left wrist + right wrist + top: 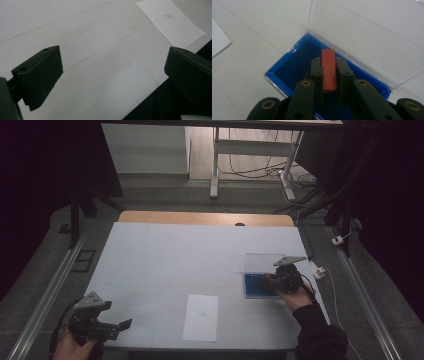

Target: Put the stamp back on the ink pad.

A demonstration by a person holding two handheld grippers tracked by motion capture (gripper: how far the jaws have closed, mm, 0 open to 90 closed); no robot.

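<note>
A thin red block [329, 70] is clamped between the jaws of the right gripper [329, 75] over the blue-lined box [292, 67] near the tabletop's right edge. Whether placing or lifting is in hand cannot be told; a straight vertical move is called for. The left gripper [112, 75] is held apart and empty at the near left corner.

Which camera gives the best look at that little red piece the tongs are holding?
The right gripper view: the red piece, marked in gold, sits close up between the right tongs, above the blue tray. In the high view, hand and tongs cover that spot. The left gripper view faces the paper sheet.
</note>
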